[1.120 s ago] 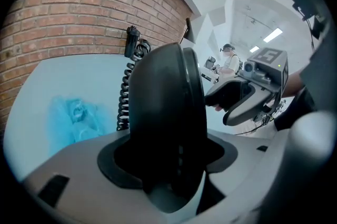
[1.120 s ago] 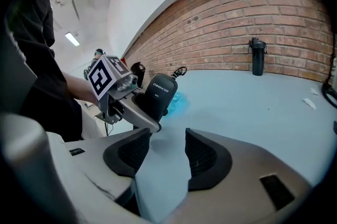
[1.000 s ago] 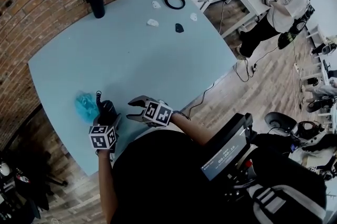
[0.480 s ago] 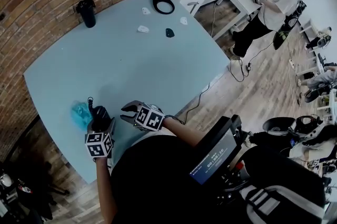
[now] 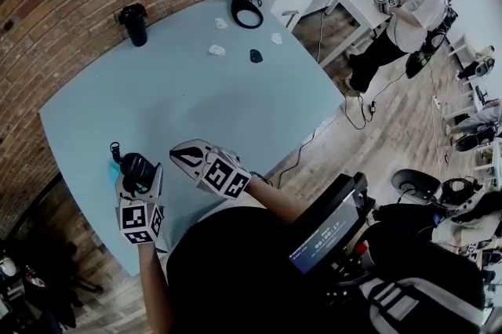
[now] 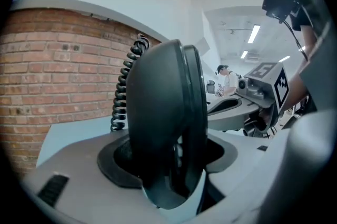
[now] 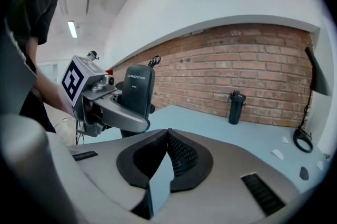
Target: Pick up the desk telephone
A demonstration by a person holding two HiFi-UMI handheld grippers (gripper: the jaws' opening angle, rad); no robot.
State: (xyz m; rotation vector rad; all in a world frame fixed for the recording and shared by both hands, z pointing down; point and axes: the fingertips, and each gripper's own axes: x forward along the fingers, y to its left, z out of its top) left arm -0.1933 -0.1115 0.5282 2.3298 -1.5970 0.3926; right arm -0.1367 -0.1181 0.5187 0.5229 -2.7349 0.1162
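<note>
Your left gripper (image 5: 140,182) grips the desk telephone (image 5: 133,165), now lifted clear; your right gripper (image 5: 185,154) has just closed empty.

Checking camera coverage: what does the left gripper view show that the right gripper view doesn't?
Left only: the left gripper with jaws clamped on the desk telephone; a distant person. Right only: the right gripper, jaws just closed on nothing; a black bottle. Both: the telephone, brick wall, blue table.
</note>
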